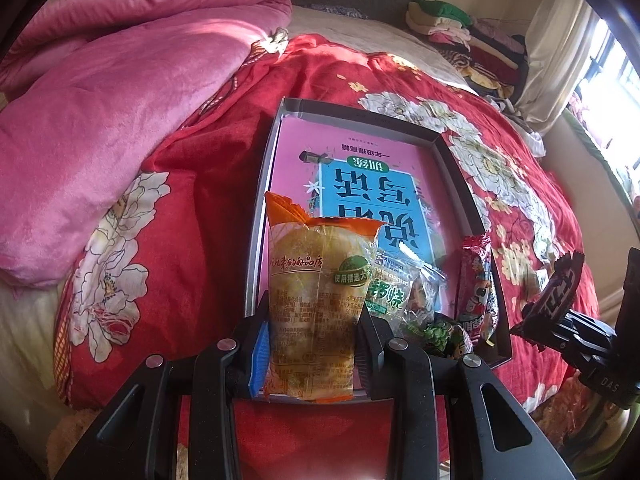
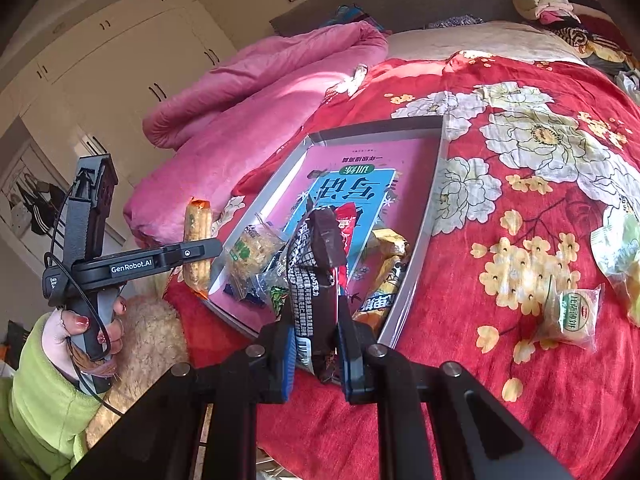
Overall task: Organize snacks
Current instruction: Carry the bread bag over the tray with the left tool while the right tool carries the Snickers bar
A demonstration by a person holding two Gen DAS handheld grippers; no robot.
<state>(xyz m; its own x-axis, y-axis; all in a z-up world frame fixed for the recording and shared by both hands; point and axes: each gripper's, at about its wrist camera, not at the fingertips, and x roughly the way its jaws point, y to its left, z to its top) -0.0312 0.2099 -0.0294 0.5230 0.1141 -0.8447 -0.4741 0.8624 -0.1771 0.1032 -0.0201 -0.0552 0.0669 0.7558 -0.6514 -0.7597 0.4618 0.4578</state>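
Observation:
My left gripper [image 1: 312, 352] is shut on an orange-and-clear bread packet [image 1: 316, 280], held upright above the near end of a shallow grey box [image 1: 280, 120] lined with a pink and blue book cover. Inside the box lie a green cracker packet [image 1: 390, 292], a red packet [image 1: 476, 280] and small green candies [image 1: 440, 332]. My right gripper [image 2: 316, 356] is shut on a dark chocolate bar with a black-and-white wrapper [image 2: 316, 260], just short of the box's [image 2: 436, 184] near edge. A yellow packet [image 2: 384, 280] also lies in it. The left gripper [image 2: 208, 248] with its bread packet [image 2: 196, 220] shows at the box's left corner.
The box rests on a red flowered bedspread [image 2: 500, 360]. Two round green-labelled cakes [image 2: 572, 316] [image 2: 620, 248] lie loose on it at the right. A pink quilt [image 1: 100, 120] is heaped at the left, folded clothes [image 1: 472, 36] at the back. A hand in a green sleeve [image 2: 92, 328] grips the left handle.

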